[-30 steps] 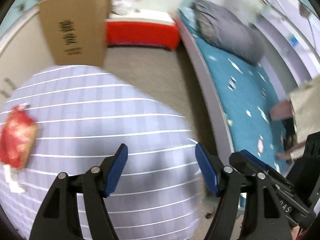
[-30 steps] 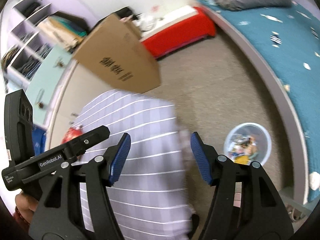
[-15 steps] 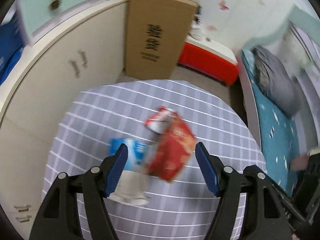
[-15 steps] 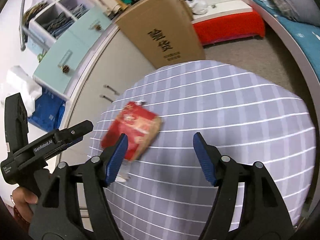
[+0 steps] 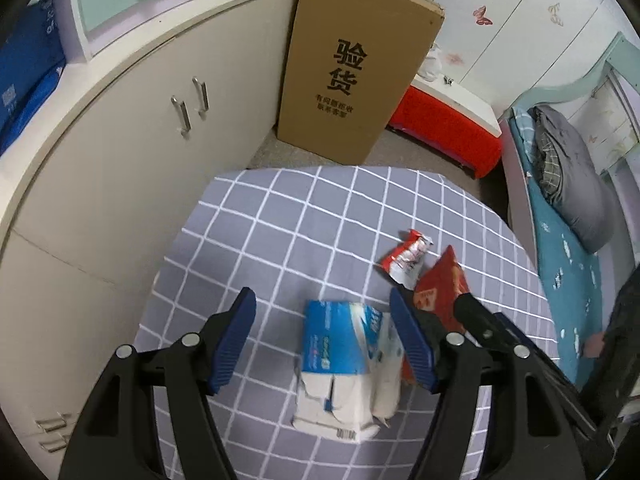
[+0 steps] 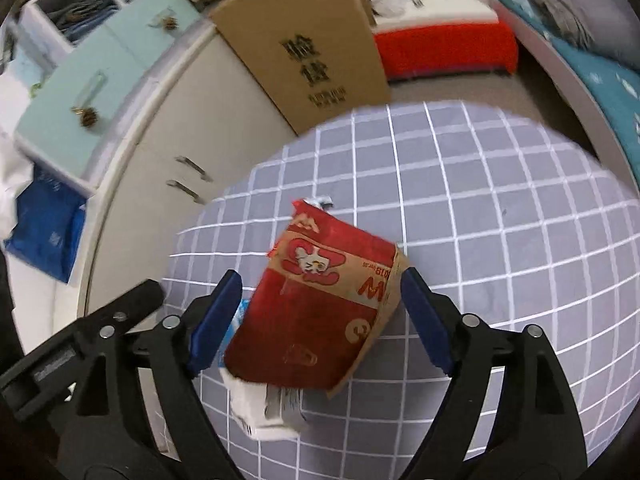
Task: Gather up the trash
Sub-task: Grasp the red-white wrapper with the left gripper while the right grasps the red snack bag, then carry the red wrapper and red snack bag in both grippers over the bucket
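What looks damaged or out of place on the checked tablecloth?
Three bits of litter: a torn, crushed blue-and-white carton, a squashed red carton lying against it, and a ripped-open red wrapper beside them.

Looking steeply down from above the checked table (image 5: 304, 216), left wrist view facing the tall cardboard box (image 5: 356, 68) and white cupboard (image 5: 132, 140) beyond, bed (image 5: 568, 264) along the right edge. Sitting close over the blue-and-white carton (image 5: 340, 340). Right wrist view hanging nearer still, over the red carton (image 6: 320, 304), facing the same way. Sharing table (image 6: 500, 220), box (image 6: 308, 44), cupboard (image 6: 208, 132), both cartons and the red bench (image 6: 444, 52).
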